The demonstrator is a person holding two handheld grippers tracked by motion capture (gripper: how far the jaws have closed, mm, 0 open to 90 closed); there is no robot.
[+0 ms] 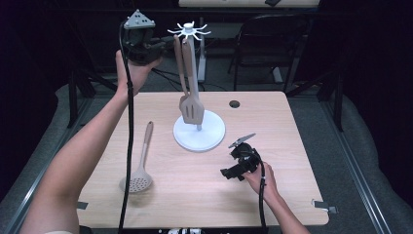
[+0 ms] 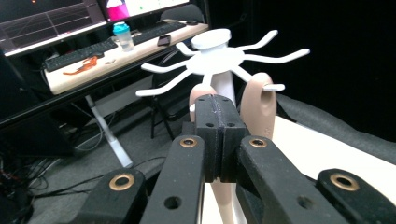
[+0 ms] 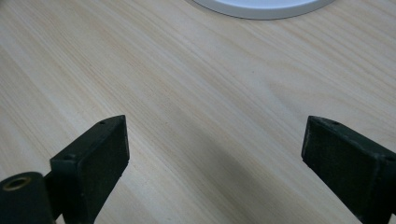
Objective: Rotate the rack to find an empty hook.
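Note:
A white utensil stand rises from the middle of the table, with a crown of hooks on top. Two beige utensils hang from it: a slotted spatula and a second one beside it. Their handle tops are in the left gripper view. My left gripper is raised beside the crown, jaws pressed together, tips right at the nearer handle. A beige skimmer lies on the table at the left. My right gripper is open low over bare wood, near the stand's base.
A cable hole sits in the table behind the stand. A black chair stands beyond the far edge. Off to the left gripper's side is a desk with keyboards and monitors. Tape marks flag the near right edge.

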